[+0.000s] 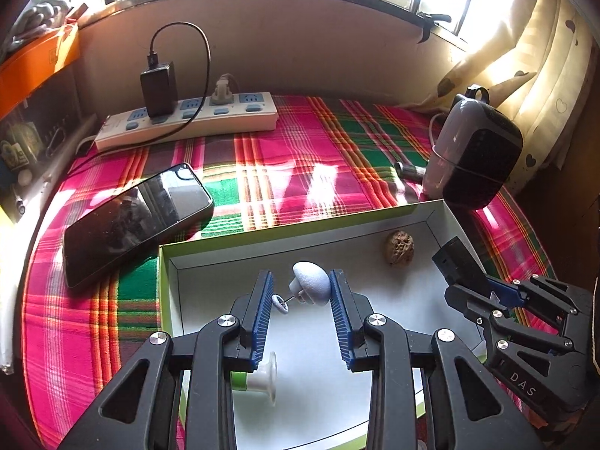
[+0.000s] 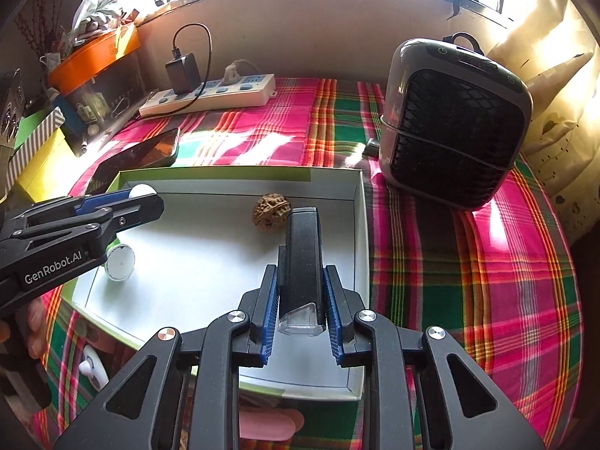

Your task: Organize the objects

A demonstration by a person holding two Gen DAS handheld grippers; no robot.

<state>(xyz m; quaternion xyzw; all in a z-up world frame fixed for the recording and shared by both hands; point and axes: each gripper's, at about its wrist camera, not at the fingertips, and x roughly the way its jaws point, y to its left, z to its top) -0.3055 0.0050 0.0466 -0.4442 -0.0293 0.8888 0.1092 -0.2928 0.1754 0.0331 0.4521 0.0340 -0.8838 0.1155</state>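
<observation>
A shallow white box with a green rim (image 1: 262, 225) (image 2: 356, 225) lies on the plaid cloth. My left gripper (image 1: 302, 288) is open over the box; a grey mushroom-shaped trinket with a small ring (image 1: 311, 283) lies between its fingertips, touching the right pad. My right gripper (image 2: 302, 288) is shut on a black rectangular device with a clear end (image 2: 303, 258), held over the box's right side; it also shows in the left wrist view (image 1: 457, 262). A walnut (image 1: 398, 246) (image 2: 272, 210) lies in the box. A white round-ended tube (image 1: 258, 375) (image 2: 120, 261) lies at the box's near left.
A black phone (image 1: 135, 221) (image 2: 138, 157) lies left of the box. A white power strip with a black charger (image 1: 187, 120) (image 2: 210, 93) sits at the back. A dark mesh-fronted appliance (image 1: 472, 150) (image 2: 453, 123) stands at the right. Shelves with an orange box (image 2: 93, 56) stand at the left.
</observation>
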